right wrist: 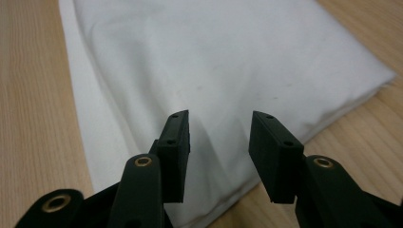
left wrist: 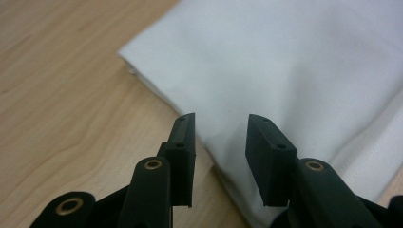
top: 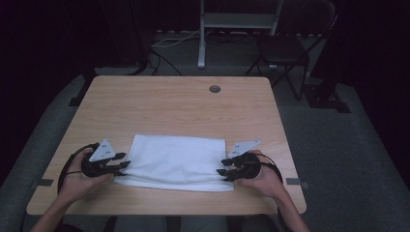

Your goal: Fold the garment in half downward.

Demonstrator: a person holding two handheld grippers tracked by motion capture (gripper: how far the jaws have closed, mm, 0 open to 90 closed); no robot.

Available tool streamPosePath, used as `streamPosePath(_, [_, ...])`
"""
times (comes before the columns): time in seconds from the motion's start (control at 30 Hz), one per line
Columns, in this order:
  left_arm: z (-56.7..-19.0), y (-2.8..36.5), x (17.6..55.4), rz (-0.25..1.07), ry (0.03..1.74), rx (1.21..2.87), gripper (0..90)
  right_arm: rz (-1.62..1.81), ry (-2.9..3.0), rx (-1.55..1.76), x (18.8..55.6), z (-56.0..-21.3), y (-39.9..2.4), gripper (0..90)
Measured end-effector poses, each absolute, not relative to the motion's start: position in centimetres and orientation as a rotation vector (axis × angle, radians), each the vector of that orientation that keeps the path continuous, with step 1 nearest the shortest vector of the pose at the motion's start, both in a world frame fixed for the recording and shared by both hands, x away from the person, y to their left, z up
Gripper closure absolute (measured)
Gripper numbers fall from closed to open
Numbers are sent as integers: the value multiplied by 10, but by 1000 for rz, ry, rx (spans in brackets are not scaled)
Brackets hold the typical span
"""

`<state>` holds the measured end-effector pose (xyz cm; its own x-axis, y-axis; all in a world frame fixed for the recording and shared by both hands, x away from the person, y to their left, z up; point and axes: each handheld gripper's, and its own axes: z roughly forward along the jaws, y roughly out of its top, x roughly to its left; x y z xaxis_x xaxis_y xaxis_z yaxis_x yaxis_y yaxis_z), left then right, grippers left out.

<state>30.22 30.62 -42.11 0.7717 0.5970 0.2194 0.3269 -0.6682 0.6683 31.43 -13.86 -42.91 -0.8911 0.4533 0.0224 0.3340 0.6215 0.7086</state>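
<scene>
Low in the frame, a soft, light folded white cloth (top: 176, 162) lies limp; both grippers, left (top: 122, 163) and right (top: 224, 167), released, flank its side edges, the best holds.

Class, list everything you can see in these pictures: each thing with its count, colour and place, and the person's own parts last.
Cloth: one, white, folded flat at the near middle of the table, between the two claws.
Table: one, light wood, with a round grey hole near its far edge.
Folding chair: one, dark, on the floor beyond the table's far right corner.
Metal stand: one, pale grey, on the floor behind the table.
Cables: a few, white and black, on the floor behind the table.
Left claw: one, black, open at the cloth's left edge, nothing gripped.
Right claw: one, black, open at the cloth's right edge, nothing gripped.
Hands: two, holding the claws, at the table's near edge.
</scene>
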Motion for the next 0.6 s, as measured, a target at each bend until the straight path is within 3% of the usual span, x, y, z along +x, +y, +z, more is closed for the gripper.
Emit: streamPosePath(0.6, [-428, 305, 281, 595, 663, 2357, 617, 1095, 2743, 551, 295, -430, -144, 571])
